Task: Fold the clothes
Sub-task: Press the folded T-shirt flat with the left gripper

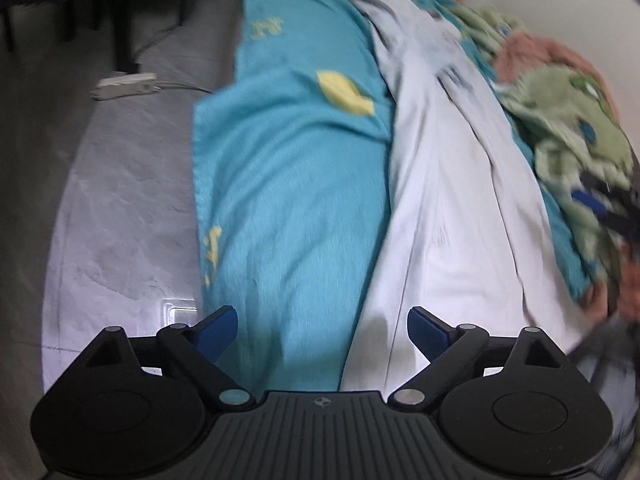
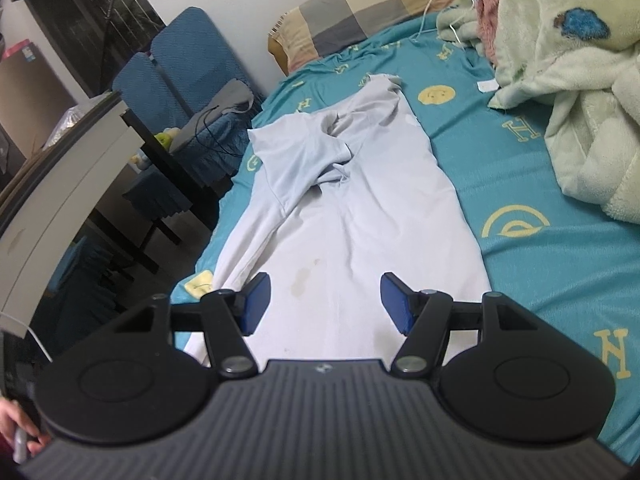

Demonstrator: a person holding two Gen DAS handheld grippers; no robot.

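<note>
A pale white-blue shirt lies lengthwise on the teal bedsheet, its left side folded over the body and its sleeves bunched near the collar. It also shows in the left wrist view, blurred. My right gripper is open and empty, just above the shirt's near hem. My left gripper is open and empty, over the shirt's left edge where it meets the sheet.
A fluffy green blanket is piled on the bed's right side; it also shows in the left wrist view. A checked pillow lies at the head. A dark table and blue chairs stand left of the bed. A power strip lies on the grey floor.
</note>
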